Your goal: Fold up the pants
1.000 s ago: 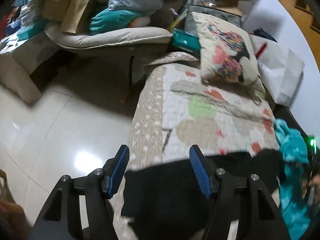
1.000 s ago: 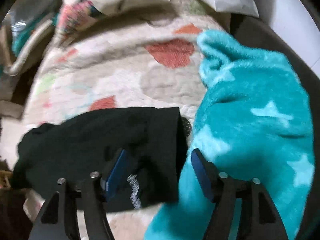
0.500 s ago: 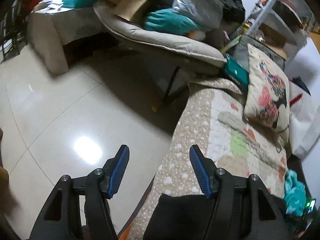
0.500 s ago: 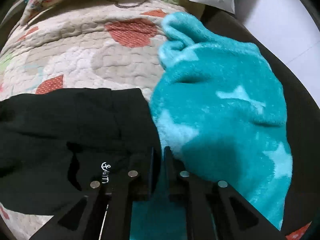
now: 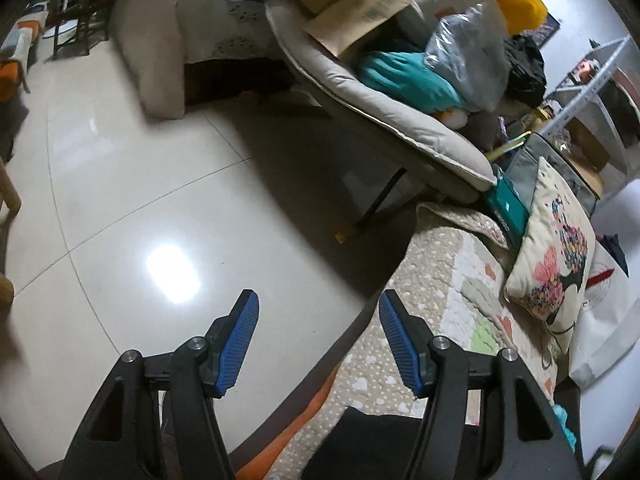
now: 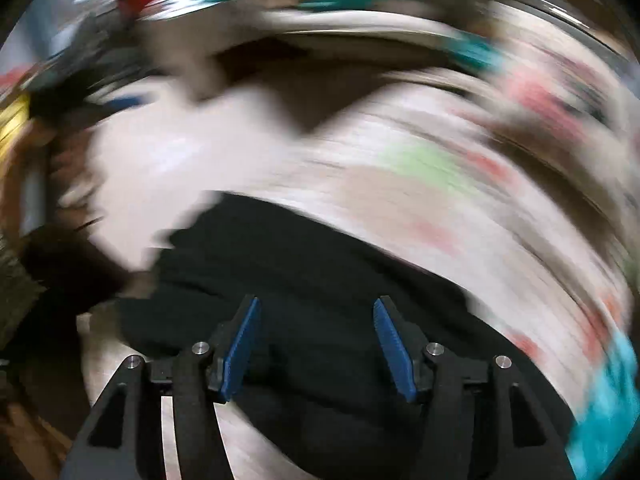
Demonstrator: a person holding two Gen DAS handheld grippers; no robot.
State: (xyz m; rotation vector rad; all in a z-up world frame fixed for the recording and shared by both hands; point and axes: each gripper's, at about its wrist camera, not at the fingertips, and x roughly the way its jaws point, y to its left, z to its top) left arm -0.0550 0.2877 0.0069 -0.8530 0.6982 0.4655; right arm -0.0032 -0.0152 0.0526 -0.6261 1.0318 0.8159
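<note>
The black pants (image 6: 320, 280) lie on the patterned quilt (image 6: 460, 208), filling the lower middle of the right wrist view as a dark band whose long axis runs from the left of the frame down toward the lower right. That view is heavily blurred, so folds, waistband and leg ends cannot be told apart. In the left wrist view only a dark corner of the pants (image 5: 368, 444) shows, at the bottom edge right of centre, on the quilt (image 5: 440, 280) whose edge drops to the tiled floor (image 5: 140, 200).

The right gripper (image 6: 316, 344) is the nearer one. Its blue pads stand wide apart with nothing between them, and the cloth lies directly beneath and ahead of the tips; whether they touch the fabric cannot be told through the blur. A teal fleece blanket (image 6: 608, 400) sits at the lower right of that frame, just beside the pants' right end.

The left gripper (image 5: 318, 344) is likewise spread open and empty. It points out over the floor toward the loaded recliner (image 5: 400, 120) in the upper middle of the frame, with the printed cushion (image 5: 556, 256) at the right, so the pants lie below and to the right of its tips, not between them.

Judged from this, the right gripper is better placed for the next grasp, while the left would need to swing right and down to reach the cloth's edge.
</note>
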